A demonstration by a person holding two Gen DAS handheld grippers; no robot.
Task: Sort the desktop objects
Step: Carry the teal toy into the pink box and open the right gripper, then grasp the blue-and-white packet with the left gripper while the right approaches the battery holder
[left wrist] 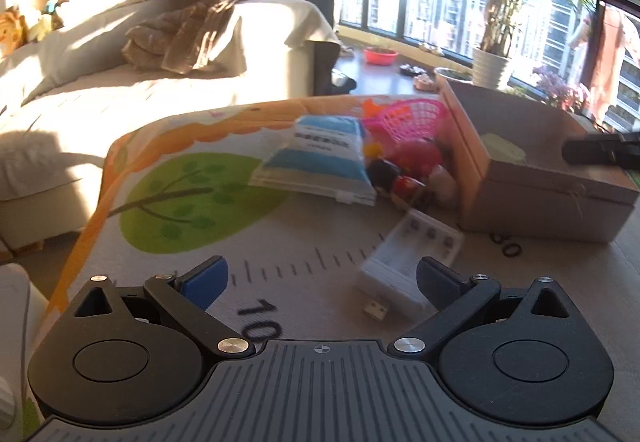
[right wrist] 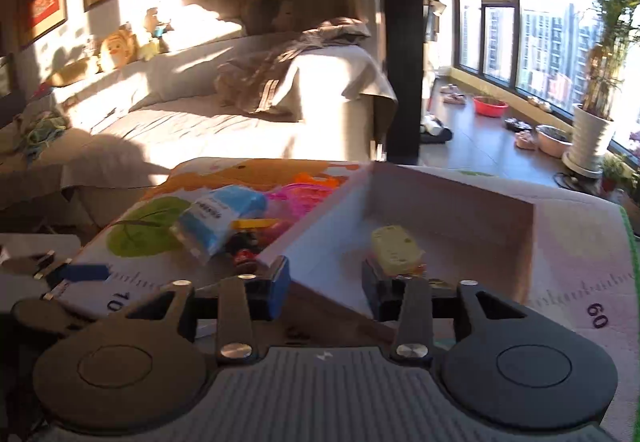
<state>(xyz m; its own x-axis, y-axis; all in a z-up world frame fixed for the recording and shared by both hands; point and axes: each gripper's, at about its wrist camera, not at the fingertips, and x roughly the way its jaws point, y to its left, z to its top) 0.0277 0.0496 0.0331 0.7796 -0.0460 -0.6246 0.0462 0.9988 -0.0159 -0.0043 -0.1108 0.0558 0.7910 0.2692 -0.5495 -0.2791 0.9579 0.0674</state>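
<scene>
Low sunlight falls across a living room where two hand-held grippers work over a worktop (left wrist: 320, 170) covered by a play mat printed with a green tree and a ruler scale. The left gripper (left wrist: 322, 278) hovers low over the mat with its fingers (left wrist: 208, 280) spread wide and nothing between them; a white battery charger (left wrist: 408, 262) with a USB plug lies on the mat just ahead, close to the right-hand finger, though motion blur hides whether they touch. Beyond the charger, a blue-and-white pouch (left wrist: 320, 158) lies flat beside a heap of small toys (left wrist: 408, 170) and a pink basket (left wrist: 416, 118), all pressed against the left wall of an open cardboard box (left wrist: 532, 182). The right gripper (right wrist: 326, 286) hangs over the near edge of that box (right wrist: 452, 210), its fingers (right wrist: 280, 286) partly apart and gripping nothing. A pale yellow block (right wrist: 394, 248) sits on the box floor just ahead of the right-hand finger; contact cannot be judged from the right wrist view. In the left wrist view the block (left wrist: 504, 150) shows inside the box, with the right gripper's dark tip (left wrist: 600, 152) entering from the right edge. A sofa (right wrist: 240, 122) with a rumpled blanket stands behind, and potted plants (right wrist: 592, 138) line the window.
</scene>
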